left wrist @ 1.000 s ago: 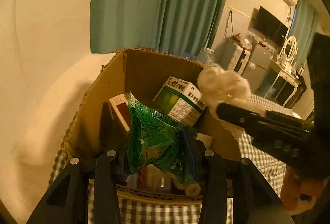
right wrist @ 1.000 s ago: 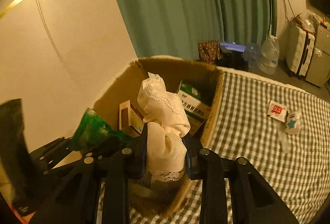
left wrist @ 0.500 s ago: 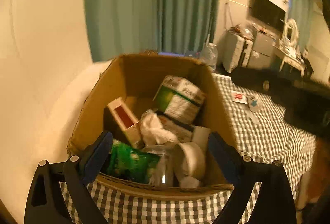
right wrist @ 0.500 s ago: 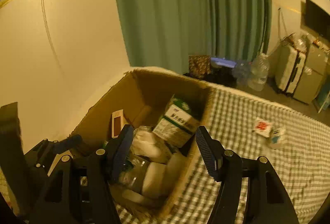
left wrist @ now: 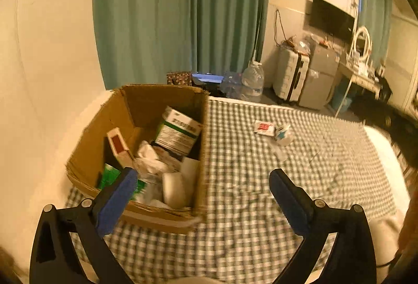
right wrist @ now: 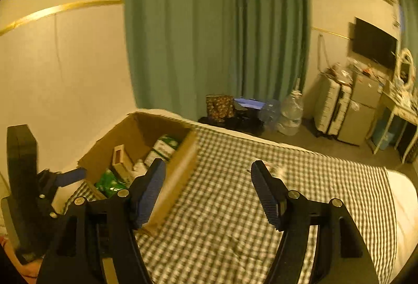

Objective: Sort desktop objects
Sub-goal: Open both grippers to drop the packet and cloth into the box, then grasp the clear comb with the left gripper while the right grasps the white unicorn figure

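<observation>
A cardboard box (left wrist: 193, 153) stands at the left on the checked cloth (left wrist: 261, 205). In it lie a green packet (left wrist: 109, 177), a white lace cloth (left wrist: 150, 161), a green-white medicine box (left wrist: 177, 131), a red-windowed carton (left wrist: 118, 148) and a white roll (left wrist: 173, 190). My left gripper (left wrist: 201, 195) is open and empty above the box's near right corner. My right gripper (right wrist: 207, 187) is open and empty, right of the box (right wrist: 180, 169). A red-white sachet (left wrist: 264, 127) and a small clear packet (left wrist: 283, 133) lie further out on the cloth.
The left gripper's body (right wrist: 28, 187) shows at the left edge of the right wrist view. Beyond the cloth's far edge are green curtains (left wrist: 183, 9), water bottles (left wrist: 252, 80), a suitcase (left wrist: 290, 80) and a desk (left wrist: 363, 77). A wall is left of the box.
Both grippers opened and dropped the green packet and the lace cloth into the box. Both then drew back and swung right, away from the box.
</observation>
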A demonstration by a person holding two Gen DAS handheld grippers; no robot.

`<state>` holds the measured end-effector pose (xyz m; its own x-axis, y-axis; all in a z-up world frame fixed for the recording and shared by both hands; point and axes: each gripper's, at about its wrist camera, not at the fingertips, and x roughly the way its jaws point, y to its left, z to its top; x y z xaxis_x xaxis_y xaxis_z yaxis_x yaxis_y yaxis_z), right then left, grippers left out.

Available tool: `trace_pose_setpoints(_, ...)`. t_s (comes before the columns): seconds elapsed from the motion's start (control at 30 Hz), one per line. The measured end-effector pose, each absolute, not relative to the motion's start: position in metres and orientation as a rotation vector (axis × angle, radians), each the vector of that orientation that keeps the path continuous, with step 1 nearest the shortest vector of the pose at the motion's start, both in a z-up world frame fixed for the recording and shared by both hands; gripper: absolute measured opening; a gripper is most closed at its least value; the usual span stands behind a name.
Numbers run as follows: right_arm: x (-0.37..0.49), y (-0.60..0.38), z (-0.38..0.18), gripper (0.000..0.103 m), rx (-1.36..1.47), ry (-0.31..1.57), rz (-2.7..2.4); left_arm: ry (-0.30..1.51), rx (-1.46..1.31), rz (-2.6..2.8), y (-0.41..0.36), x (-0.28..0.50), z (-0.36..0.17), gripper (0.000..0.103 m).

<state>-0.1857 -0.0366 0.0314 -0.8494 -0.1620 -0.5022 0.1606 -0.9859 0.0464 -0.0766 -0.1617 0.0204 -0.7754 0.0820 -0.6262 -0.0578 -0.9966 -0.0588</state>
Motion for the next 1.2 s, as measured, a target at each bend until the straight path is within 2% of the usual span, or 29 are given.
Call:
trace_pose_setpoints(0.17,-0.182,0.029,0.017,0.069,0.844,-0.146,-2.912,-0.075,-1.047,2.888,-0.119,-0.081,0.012,0.103)
trace_pose_setpoints(0.47,-0.204,0.110,-0.036,0.069,0.905,-0.338,-2.955,-0.036,-1.144,2.835,-0.041,-0.133,-0.039,0.103)
trace_pose_setpoints(0.6,-0.219,0.131,-0.068,0.069,0.970,-0.308,-2.977,-0.043,-1.215,2.789,-0.011,-0.172,-0.071,0.103)
trace_pose_setpoints(0.73,-0.251,0.149,-0.094,0.069,1.039,-0.363,-2.942,-0.051,-1.236,2.766,0.013,-0.220,-0.103,0.103)
trace_pose_setpoints(1.0,-0.350,0.145,-0.131,0.069,1.085,-0.326,-2.812,-0.158,-1.289,2.718,0.027,-0.310,-0.180,0.103)
trace_pose_setpoints(1.2,-0.423,0.123,-0.161,0.068,1.121,-0.318,-2.682,-0.036,-1.257,2.735,0.035,-0.312,-0.189,0.103)
